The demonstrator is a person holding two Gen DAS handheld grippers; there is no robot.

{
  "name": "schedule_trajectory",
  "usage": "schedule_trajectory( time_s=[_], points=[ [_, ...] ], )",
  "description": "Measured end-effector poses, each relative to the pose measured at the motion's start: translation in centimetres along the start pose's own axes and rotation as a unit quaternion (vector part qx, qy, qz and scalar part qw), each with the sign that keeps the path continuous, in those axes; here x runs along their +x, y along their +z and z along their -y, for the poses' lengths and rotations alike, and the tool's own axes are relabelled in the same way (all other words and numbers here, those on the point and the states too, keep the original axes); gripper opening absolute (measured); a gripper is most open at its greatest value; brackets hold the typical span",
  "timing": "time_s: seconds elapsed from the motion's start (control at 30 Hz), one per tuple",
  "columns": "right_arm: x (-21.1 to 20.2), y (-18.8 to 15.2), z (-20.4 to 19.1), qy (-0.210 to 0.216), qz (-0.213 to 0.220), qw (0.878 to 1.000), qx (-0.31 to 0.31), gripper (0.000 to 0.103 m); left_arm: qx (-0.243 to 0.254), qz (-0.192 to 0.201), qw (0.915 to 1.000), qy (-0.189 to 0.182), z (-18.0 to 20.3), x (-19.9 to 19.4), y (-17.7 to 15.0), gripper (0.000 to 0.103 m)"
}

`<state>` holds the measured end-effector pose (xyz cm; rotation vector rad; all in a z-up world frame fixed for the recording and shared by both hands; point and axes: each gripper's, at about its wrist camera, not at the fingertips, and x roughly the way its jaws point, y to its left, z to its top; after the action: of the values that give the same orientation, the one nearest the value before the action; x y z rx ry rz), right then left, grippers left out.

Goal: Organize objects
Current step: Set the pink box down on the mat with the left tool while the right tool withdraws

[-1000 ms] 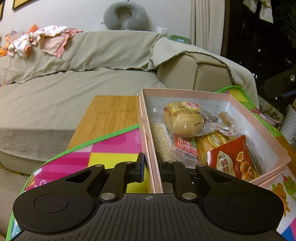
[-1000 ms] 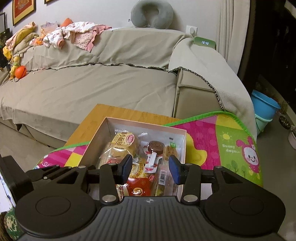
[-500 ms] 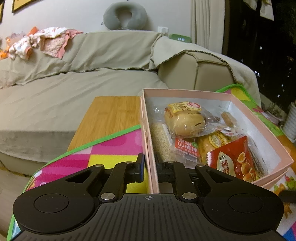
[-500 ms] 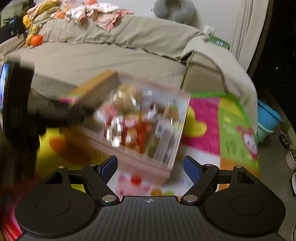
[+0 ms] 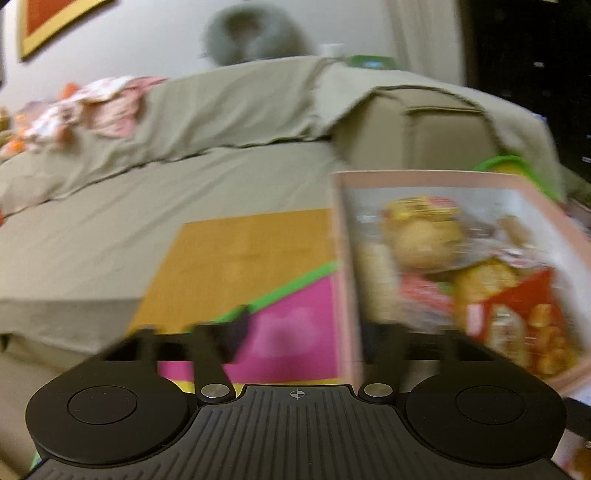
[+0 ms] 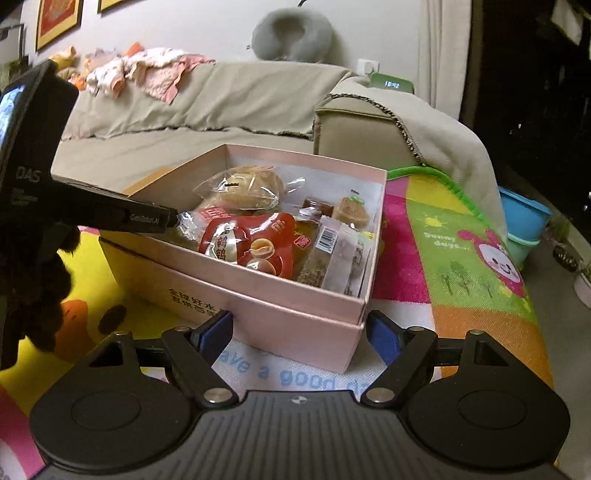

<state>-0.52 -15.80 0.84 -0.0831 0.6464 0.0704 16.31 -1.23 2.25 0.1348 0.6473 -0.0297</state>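
Box [image 6: 258,291], pink card, open-topped, seated in a second pink tray of like size; it stands on a bright play mat [image 6: 461,258] spread over a low wooden table [image 5: 236,258], near the mat's far edge, the sofa [image 6: 229,103] beyond. Contents: wrapped snacks, packed close. A red pouch [image 6: 255,240] lies at the near side, a clear-wrapped bun [image 6: 243,186] behind it, slim bar packets [image 6: 332,251] against the right wall, a small round sweet [image 6: 352,212] towards the far right corner. Left gripper [image 5: 306,332]: jaws have just been opening and stand wide, astride the box's left wall, one finger outside over the pink mat, the other inside by the snacks; the pads press on nothing, though this view is blurred. From the right wrist camera, one black finger [image 6: 122,216] of it reaches over the box's left rim. Right gripper [image 6: 301,332]: jaws wide apart after just opening, blue pads either side of the box's near corner, holding nothing. Grey neck pillow [image 6: 291,35] on the sofa back; heap of pink clothes [image 6: 147,72] to its left.
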Motion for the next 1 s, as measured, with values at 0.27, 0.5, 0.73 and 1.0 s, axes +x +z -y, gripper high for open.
schedule_trajectory(
  time_s=[0.27,0.5,0.73,1.0],
  points=[
    [-2.9,-1.7,1.8,0.001,0.014,0.998,0.065,0.102,0.003,0.097,0.9951,0.02,-0.3,-8.5,-2.7,0.077],
    [-6.2,-5.5,-0.8,0.009,-0.001,0.998,0.067,0.103,0.022,0.103,0.9944,-0.003,1.4,-16.3,-9.9,0.076],
    [-5.6,-7.0,-1.6,-0.02,-0.03,0.997,0.074,0.103,0.026,0.027,0.9989,-0.028,3.1,-14.9,-13.3,0.075],
    [-6.3,-7.9,-2.4,-0.059,-0.012,0.996,0.072,0.103,-0.026,0.018,0.9979,-0.056,1.6,-14.8,-14.0,0.076]
  ],
)
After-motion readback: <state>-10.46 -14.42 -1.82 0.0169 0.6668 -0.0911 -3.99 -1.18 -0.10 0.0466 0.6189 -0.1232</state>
